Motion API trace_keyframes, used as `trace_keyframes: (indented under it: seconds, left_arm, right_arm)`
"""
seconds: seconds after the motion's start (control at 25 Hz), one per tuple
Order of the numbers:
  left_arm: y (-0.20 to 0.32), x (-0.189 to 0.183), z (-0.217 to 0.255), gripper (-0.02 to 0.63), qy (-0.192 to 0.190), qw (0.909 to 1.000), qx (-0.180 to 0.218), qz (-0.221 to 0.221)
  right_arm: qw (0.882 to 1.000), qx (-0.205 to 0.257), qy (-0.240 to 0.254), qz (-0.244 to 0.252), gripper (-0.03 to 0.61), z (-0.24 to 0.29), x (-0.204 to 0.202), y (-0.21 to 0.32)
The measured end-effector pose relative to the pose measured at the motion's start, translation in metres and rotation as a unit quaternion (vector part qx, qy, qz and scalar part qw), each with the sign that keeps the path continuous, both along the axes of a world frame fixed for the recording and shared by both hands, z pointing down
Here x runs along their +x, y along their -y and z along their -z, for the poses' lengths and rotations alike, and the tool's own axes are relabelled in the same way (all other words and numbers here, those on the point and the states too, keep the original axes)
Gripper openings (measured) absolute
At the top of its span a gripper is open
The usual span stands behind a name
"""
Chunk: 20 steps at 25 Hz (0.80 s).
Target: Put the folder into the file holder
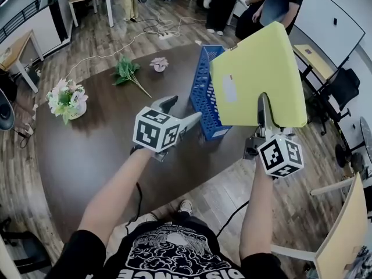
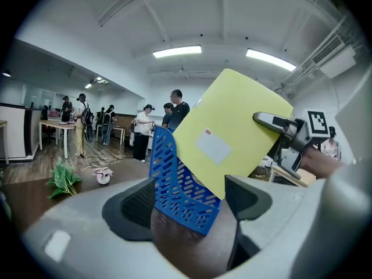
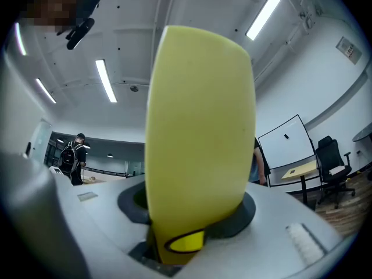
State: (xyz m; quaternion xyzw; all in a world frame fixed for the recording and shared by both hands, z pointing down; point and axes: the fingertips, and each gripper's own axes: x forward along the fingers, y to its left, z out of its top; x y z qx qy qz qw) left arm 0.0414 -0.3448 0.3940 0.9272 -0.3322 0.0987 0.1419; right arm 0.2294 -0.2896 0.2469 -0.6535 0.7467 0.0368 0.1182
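Note:
A yellow folder with a white label hangs in the air, tilted, just right of and above the blue perforated file holder that stands on the dark brown table. My right gripper is shut on the folder's lower edge; in the right gripper view the folder fills the space between the jaws of the right gripper. My left gripper is open and holds nothing, close to the holder's near left side. The left gripper view looks past the left gripper at the holder and the folder.
A vase of flowers, a green sprig and a small pink flower pot are on the table's left and far part. People stand beyond the table. A pale chair is at the lower right.

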Motion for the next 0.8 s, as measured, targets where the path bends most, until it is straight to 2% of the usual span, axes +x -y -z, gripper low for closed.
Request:
trace_keyframes:
  seconds: [0.32, 0.8]
  left_arm:
    - [0.013, -0.002, -0.006, 0.390, 0.005, 0.9999, -0.005, 0.011]
    - [0.018, -0.012, -0.016, 0.390, 0.014, 0.9995, -0.012, 0.026]
  right_arm:
    - [0.999, -0.022, -0.021, 0.011, 0.189, -0.014, -0.008, 0.031]
    - [0.994, -0.088, -0.066, 0.025, 0.189, -0.060, -0.027, 0.065]
